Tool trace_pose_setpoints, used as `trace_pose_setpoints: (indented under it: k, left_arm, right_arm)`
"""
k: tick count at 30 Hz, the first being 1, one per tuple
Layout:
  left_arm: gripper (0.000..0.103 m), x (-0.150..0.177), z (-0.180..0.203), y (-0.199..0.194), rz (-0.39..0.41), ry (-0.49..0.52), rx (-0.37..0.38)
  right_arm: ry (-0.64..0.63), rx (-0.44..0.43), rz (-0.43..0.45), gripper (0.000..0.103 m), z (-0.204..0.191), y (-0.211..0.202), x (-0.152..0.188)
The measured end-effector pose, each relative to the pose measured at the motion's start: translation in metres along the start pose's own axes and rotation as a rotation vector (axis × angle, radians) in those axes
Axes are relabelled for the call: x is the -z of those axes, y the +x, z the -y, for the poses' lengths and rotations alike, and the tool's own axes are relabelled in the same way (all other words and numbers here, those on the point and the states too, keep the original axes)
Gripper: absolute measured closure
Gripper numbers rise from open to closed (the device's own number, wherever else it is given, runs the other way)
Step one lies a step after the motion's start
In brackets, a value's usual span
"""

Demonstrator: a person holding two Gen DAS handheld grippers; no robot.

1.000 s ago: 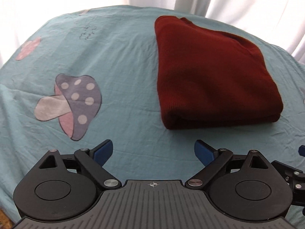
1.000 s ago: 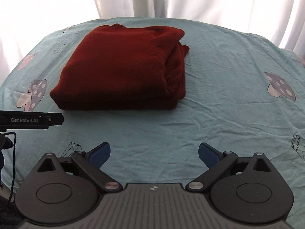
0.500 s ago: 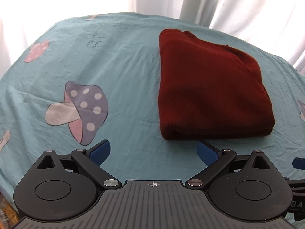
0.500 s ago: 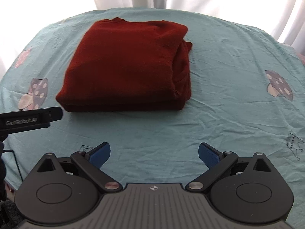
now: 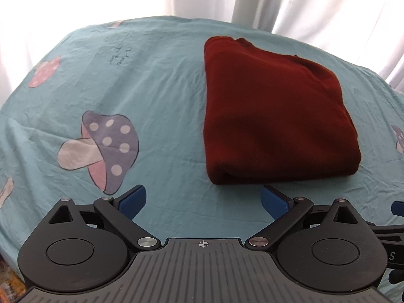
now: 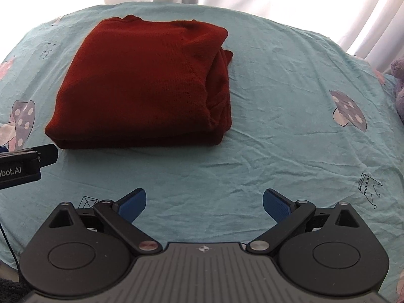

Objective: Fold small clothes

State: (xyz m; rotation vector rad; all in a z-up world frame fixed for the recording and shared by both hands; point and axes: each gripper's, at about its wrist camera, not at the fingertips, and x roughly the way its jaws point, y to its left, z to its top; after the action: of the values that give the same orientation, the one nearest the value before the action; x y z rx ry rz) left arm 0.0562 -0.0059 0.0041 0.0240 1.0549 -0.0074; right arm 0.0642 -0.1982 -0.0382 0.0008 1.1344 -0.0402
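A dark red knit garment [image 5: 272, 116] lies folded into a thick rectangle on the teal sheet [image 5: 156, 80]. It also shows in the right wrist view [image 6: 146, 85], with its bunched folds on the right side. My left gripper [image 5: 203, 199] is open and empty, just in front of the garment's near left corner. My right gripper [image 6: 204, 200] is open and empty, over bare sheet in front of the garment's near right corner. The left gripper's body [image 6: 22, 161] pokes in at the left edge of the right wrist view.
The teal sheet carries mushroom prints [image 5: 101, 149] [image 6: 349, 112] and a small crown drawing [image 6: 368, 185]. White curtains [image 5: 252, 0] hang behind the bed. A purple plush thing [image 6: 399, 85] sits at the far right edge.
Both grippers have drawn back and risen slightly from the folded garment. The garment has not moved. Both stay open.
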Motion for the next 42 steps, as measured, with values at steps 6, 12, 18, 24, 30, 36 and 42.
trace_pose_setpoints:
  k: [6,12,18,24,30,36,42]
  left_arm:
    - [0.003,0.0004,0.0001,-0.0010,0.000,0.004,-0.002]
    - [0.003,0.0011,0.0023,-0.0005,-0.009,0.011,-0.005]
    - [0.003,0.0017,0.0055,0.0008,-0.021,0.023,-0.001]
    - [0.003,0.0005,0.0059,0.0018,-0.025,0.030,0.006]
    - [0.003,-0.0013,0.0055,0.0044,-0.039,0.032,0.018]
    - [0.003,-0.0012,0.0053,0.0069,-0.056,0.037,0.026]
    - [0.003,-0.0014,0.0054,0.0072,-0.057,0.040,0.024]
  right_arm:
    - [-0.005,-0.002,0.010,0.004,-0.0035,-0.0042,-0.0021]
    - [-0.009,0.001,0.010,0.004,-0.0049,-0.0049,-0.0024]
    - [-0.005,0.001,0.012,0.004,-0.0031,-0.0052,-0.0038]
    - [0.001,-0.008,0.016,0.004,-0.0014,-0.0064,-0.0056]
    - [0.003,-0.006,0.015,0.004,-0.0025,-0.0061,-0.0077]
    - [0.011,-0.001,0.011,0.004,-0.0023,-0.0054,-0.0088]
    - [0.012,-0.004,0.013,0.004,-0.0026,-0.0055,-0.0093]
